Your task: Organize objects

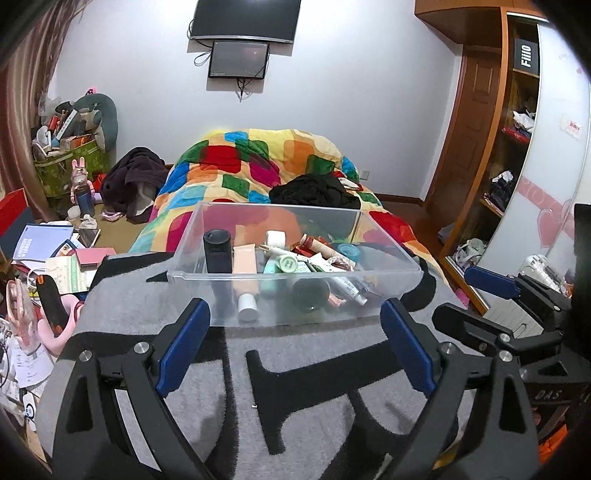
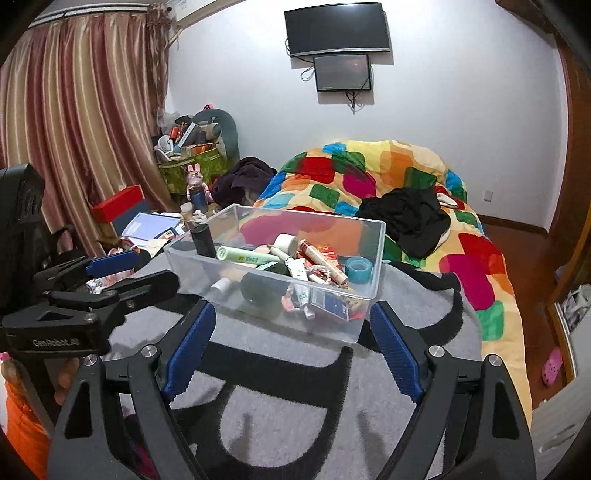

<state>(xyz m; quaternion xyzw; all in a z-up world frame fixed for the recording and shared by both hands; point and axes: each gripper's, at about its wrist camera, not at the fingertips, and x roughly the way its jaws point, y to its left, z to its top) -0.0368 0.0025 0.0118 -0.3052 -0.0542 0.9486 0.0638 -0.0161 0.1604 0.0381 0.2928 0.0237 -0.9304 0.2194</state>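
Bed (image 2: 491,280) before me: grey blanket with black lettering (image 1: 229,354) spread over the near end, carrying my clear plastic bin (image 1: 295,299) of cosmetics. Beyond it, a multicoloured patchwork quilt (image 2: 369,173), with a black garment (image 2: 406,218) heaped on top.

1. Both wrist views are evenly lit by indoor light from above; colours on the patchwork quilt (image 1: 258,162) look saturated, not washed out.
2. Soft double shadows of the gripper fingers fall toward the camera on the grey-and-black blanket (image 1: 303,376), visible in both views.
3. Clear plastic bin (image 1: 295,258) shows faint highlights along its rim; no harsh glare.
4. The wall-mounted screens (image 2: 336,33) are dark, with dim reflections only.
5. Strong fisheye bending: wardrobe (image 1: 487,122) and curtain (image 2: 74,110) curve markedly; corners are black vignette.
6. Centre is sharp; edges are softer, slightly smeared. No motion blur.
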